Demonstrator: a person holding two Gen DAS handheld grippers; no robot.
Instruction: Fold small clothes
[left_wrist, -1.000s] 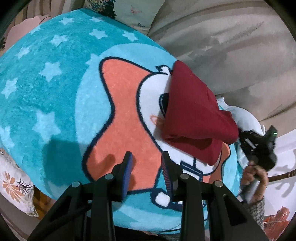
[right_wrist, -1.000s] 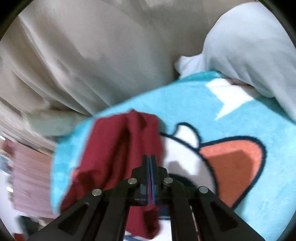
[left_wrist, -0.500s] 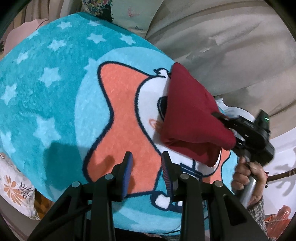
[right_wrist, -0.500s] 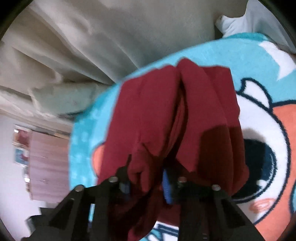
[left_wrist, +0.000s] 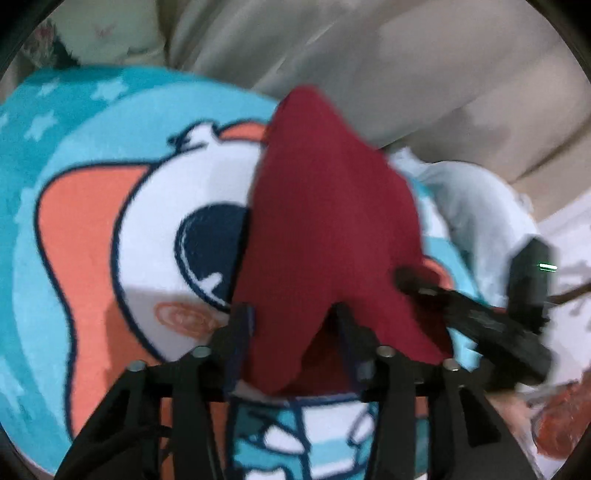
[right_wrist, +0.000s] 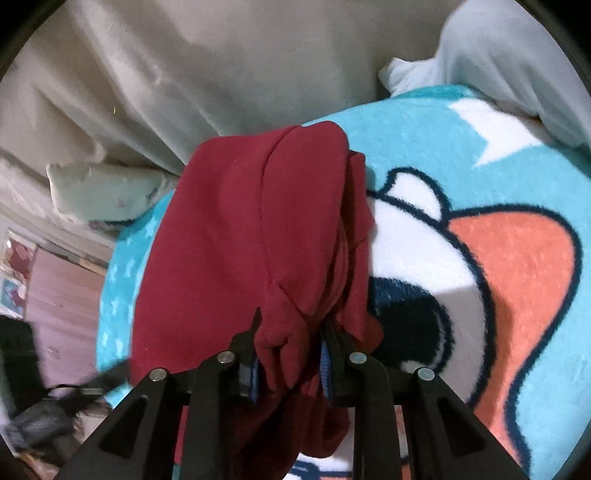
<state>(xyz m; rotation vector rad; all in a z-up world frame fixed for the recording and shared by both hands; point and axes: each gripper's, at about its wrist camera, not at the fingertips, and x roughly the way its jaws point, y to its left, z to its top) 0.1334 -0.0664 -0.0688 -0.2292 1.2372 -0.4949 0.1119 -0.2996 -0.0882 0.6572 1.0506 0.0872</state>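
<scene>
A dark red garment (left_wrist: 325, 221) lies bunched on a turquoise cartoon blanket (left_wrist: 74, 155). My left gripper (left_wrist: 293, 325) has its jaws open around the garment's near corner, cloth between the fingers. My right gripper (right_wrist: 291, 343) also has red cloth (right_wrist: 258, 240) between its fingers; the jaws stand apart, and the cloth hides the fingertips. In the left wrist view the right gripper (left_wrist: 402, 277) reaches into the garment's right edge.
Beige bedding (left_wrist: 406, 74) rises behind the blanket. A pale blue cloth (left_wrist: 480, 206) lies at the blanket's right edge, also in the right wrist view (right_wrist: 517, 55). A floral pillow (left_wrist: 110, 29) sits at the far left. The blanket (right_wrist: 498, 258) spreads to the right.
My left gripper has moved forward and right, and its jaws now straddle the garment's near corner. My right gripper has stayed at the garment's right edge with cloth between its fingers.
</scene>
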